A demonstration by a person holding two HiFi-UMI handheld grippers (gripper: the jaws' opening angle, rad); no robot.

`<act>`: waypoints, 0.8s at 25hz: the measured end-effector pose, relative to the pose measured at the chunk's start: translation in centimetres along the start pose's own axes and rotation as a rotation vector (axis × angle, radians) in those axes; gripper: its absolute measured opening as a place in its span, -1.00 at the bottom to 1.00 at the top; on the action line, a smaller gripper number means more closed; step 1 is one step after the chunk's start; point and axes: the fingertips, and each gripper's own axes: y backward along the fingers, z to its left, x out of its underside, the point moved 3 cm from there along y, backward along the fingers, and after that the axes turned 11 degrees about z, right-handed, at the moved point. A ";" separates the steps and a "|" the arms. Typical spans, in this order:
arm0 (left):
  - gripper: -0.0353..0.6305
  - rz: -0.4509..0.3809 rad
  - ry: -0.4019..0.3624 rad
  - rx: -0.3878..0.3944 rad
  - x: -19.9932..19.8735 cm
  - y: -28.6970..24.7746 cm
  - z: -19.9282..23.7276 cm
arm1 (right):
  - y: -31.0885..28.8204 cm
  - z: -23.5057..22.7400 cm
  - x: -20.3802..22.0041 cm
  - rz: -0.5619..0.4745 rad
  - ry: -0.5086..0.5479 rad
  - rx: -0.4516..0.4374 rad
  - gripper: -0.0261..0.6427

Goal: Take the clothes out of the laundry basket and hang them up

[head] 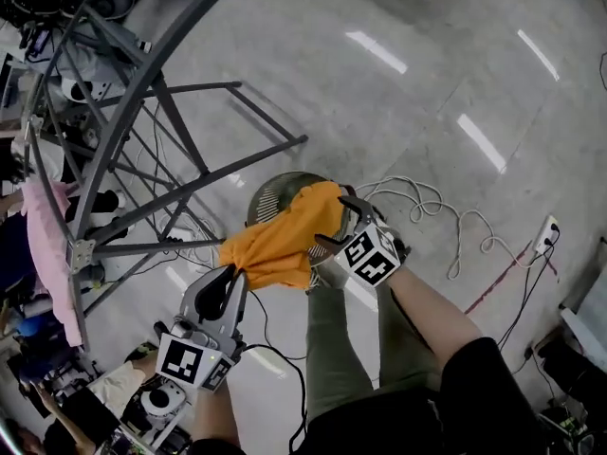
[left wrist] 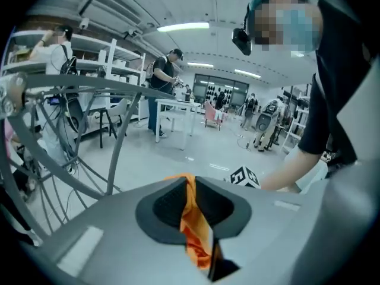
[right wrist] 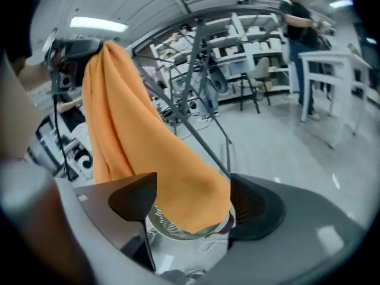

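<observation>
An orange cloth [head: 280, 235] is stretched between my two grippers above the round grey laundry basket [head: 273, 193]. My left gripper [head: 232, 273] is shut on the cloth's near-left corner; in the left gripper view the orange fabric [left wrist: 193, 230] is pinched between the dark pads. My right gripper [head: 334, 221] stands with its jaws wide at the cloth's right end. In the right gripper view the cloth [right wrist: 136, 153] hangs down between the spread jaws, with the basket [right wrist: 172, 227] below it. The pads are not pressing on the fabric.
A grey metal drying rack [head: 142, 93] fills the left side, with a pink garment [head: 47, 254] hung on it. White cables [head: 427, 202] and a power strip [head: 545, 235] lie on the floor to the right. People and white tables [left wrist: 178, 108] stand farther back.
</observation>
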 end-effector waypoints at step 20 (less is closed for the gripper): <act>-0.72 0.263 0.250 0.041 10.1 4.1 -0.1 | 13.4 5.2 -12.4 -0.231 0.207 0.323 -0.85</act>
